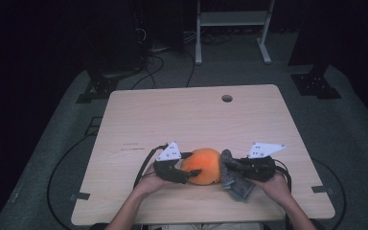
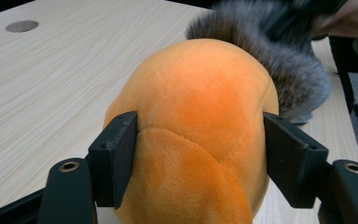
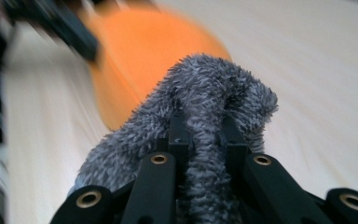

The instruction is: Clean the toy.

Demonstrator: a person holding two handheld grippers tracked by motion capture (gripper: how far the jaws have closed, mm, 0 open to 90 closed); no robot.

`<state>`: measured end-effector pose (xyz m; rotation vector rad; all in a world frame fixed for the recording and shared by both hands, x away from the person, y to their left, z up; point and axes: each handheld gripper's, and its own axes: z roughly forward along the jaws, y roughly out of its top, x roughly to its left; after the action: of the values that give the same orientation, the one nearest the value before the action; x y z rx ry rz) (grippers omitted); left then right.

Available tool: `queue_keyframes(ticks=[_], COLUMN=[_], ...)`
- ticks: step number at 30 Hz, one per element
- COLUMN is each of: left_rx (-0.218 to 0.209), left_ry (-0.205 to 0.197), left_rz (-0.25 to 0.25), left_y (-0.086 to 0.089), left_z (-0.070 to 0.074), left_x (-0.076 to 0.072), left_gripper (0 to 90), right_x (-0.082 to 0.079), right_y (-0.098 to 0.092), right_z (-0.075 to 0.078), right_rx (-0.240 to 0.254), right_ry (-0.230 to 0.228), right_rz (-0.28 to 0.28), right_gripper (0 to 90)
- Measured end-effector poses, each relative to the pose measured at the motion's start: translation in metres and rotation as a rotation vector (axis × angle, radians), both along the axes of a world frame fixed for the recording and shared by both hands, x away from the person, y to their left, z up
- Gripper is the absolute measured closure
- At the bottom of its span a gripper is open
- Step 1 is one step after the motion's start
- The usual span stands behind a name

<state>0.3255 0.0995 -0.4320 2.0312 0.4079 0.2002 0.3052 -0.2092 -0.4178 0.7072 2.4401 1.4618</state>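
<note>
At the near edge of the desk, between my two hands, lies an orange plush toy with a grey fuzzy cloth touching its right side. My left gripper straddles the toy: its jaws stand partly apart, one pad on each flank of the soft body, pressing lightly into the pile. My right gripper has its jaws together, clamped on a fold of the cloth, which bunches up over the jaw tips and drapes back toward my hand. In the high view both grippers sit low over the desk, facing each other across the toy.

Risks, as I judge them: the plush is round and yielding, so a light squeeze may let it roll or squirt out from between the left jaws when I pull. The cloth is held by a small fold only; a hard tug could slip it free. Both things sit near the desk's front edge, so a released toy could drop off.
</note>
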Motion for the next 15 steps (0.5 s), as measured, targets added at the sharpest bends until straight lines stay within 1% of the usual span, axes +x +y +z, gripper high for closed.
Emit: queue_keyframes(ticks=[1, 2, 3, 4, 5, 8, 9, 10, 11, 12, 13, 15], left_rx=[0.018, 0.03, 0.03, 0.04, 0.036, 0.037, 0.036, 0.035, 0.035, 0.032, 0.025, 0.017], left_ry=[-0.009, -0.016, -0.016, -0.017, -0.004, 0.004, 0.006, 0.009, 0.009, 0.013, 0.018, 0.022], left_rz=[-0.012, -0.016, -0.016, -0.018, -0.018, -0.018, -0.02, -0.018, -0.018, -0.017, -0.017, -0.018], left_y=[-0.001, 0.0, 0.0, 0.001, 0.004, 0.005, 0.005, 0.005, 0.005, 0.006, 0.009, 0.01], left_z=[0.0, 0.001, 0.001, 0.001, 0.0, 0.0, 0.0, 0.0, 0.0, 0.0, -0.001, -0.001], left_x=[-0.001, -0.001, -0.001, -0.001, 0.0, 0.0, 0.001, 0.001, 0.001, 0.001, 0.002, 0.002], left_gripper=[32.5, 33.0, 33.5, 33.9, 33.9, 33.8, 33.8, 33.8, 33.8, 33.8, 33.7, 33.5], right_x=[-0.001, -0.002, -0.002, -0.002, -0.001, 0.002, 0.003, 0.004, 0.005, 0.006, 0.008, 0.008], right_y=[0.005, 0.01, 0.01, 0.014, 0.013, 0.006, 0.003, 0.0, -0.002, -0.004, -0.007, -0.008], right_z=[0.003, 0.003, 0.003, 0.0, -0.002, -0.008, -0.012, -0.015, -0.018, -0.02, -0.022, -0.022], right_rx=[0.011, -0.001, -0.001, -0.011, -0.004, -0.033, -0.043, -0.064, -0.101, -0.125, -0.127, -0.121], right_ry=[-0.011, -0.016, -0.016, -0.019, -0.004, 0.02, 0.036, 0.043, 0.044, 0.051, 0.067, 0.074], right_rz=[0.012, 0.021, 0.021, 0.028, 0.027, 0.004, -0.006, -0.01, -0.02, -0.029, -0.031, -0.03], right_gripper=[79.0, 78.9, 78.9, 78.9, 78.9, 78.9, 78.9, 78.8, 78.8, 78.8, 78.8, 78.8])
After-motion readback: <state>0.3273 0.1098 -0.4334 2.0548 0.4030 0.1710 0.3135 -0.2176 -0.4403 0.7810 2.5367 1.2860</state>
